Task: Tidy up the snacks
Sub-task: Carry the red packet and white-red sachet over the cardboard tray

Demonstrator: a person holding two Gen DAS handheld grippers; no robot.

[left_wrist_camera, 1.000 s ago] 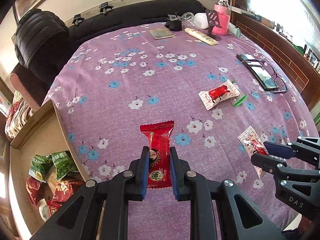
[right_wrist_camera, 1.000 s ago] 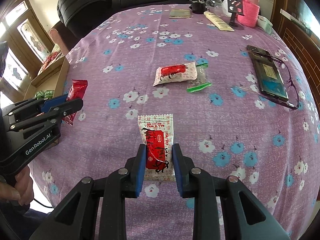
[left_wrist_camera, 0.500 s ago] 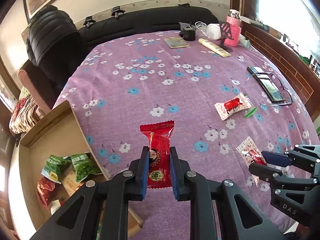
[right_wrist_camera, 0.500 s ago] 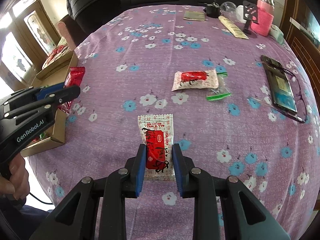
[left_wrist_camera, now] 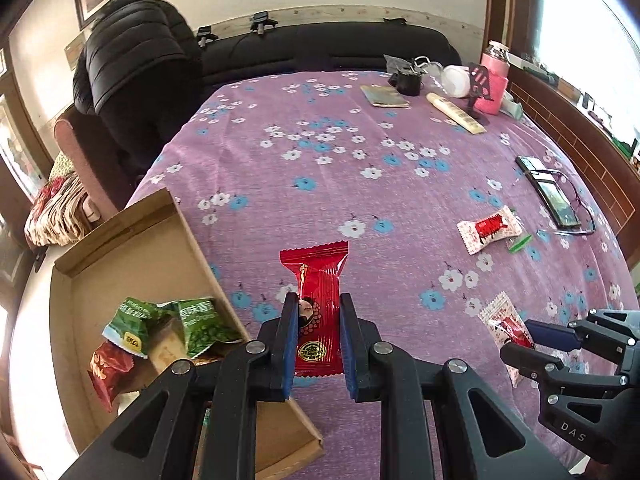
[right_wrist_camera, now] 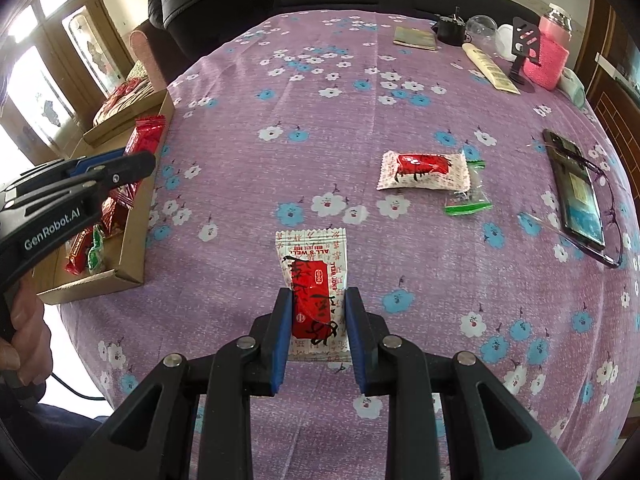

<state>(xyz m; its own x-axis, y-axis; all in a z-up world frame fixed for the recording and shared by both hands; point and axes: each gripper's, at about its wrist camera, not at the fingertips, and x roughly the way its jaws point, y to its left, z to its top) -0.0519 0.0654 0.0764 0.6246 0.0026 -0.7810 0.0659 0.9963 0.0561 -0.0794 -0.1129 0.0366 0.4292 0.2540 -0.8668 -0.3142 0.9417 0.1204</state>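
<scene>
My left gripper (left_wrist_camera: 319,312) is shut on a shiny red snack packet (left_wrist_camera: 318,296) and holds it above the purple flowered tablecloth (left_wrist_camera: 328,184), just right of the cardboard box (left_wrist_camera: 136,240). That box holds green and red snack bags (left_wrist_camera: 168,328). My right gripper (right_wrist_camera: 316,300) is shut on a white packet with a red label (right_wrist_camera: 316,276), also lifted. In the right wrist view the left gripper (right_wrist_camera: 144,164) hangs with its red packet (right_wrist_camera: 146,138) over the box (right_wrist_camera: 132,256). Another white and red packet (right_wrist_camera: 422,170) lies flat on the cloth beside a small clear bag with a green strip (right_wrist_camera: 468,200).
A phone with glasses on it (right_wrist_camera: 580,196) lies at the right. At the far end stand a pink bottle (right_wrist_camera: 550,50), a phone stand, a cream tube (right_wrist_camera: 490,68), a booklet (right_wrist_camera: 414,38) and a dark cup. A black jacket (left_wrist_camera: 132,60) hangs on a chair behind the box.
Both grippers have drifted left with their packets still held. The cardboard box has come further into both views, and the left gripper now hangs at its edge.
</scene>
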